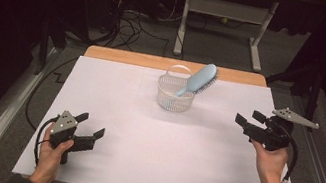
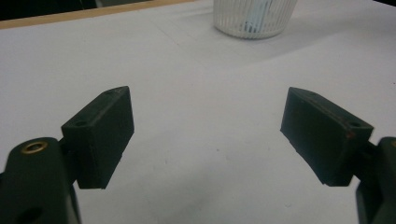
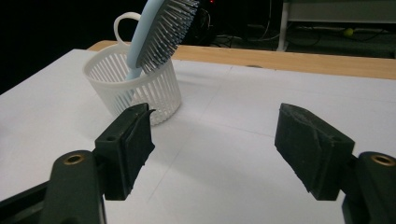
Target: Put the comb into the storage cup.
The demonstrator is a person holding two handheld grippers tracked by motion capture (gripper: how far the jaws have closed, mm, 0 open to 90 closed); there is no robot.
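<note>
— How did the grippers stand?

— The left gripper (image 1: 92, 125) sat near the table's (image 1: 142, 138) front left corner, jaws spread wide with only bare white surface between them. The right gripper (image 1: 249, 118) hung by the right edge, likewise wide open, holding nothing and touching nothing.

— And the basket?

— The basket (image 1: 175, 95) stood toward the far middle, well apart from both. A blue brush (image 1: 198, 80) leaned in it, handle down, bristled head sticking out over the rim.

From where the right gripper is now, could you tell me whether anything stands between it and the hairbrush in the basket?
Nothing visible does: bare white tabletop lies between the open right gripper and the hairbrush, which leans handle-down in the basket.
</note>
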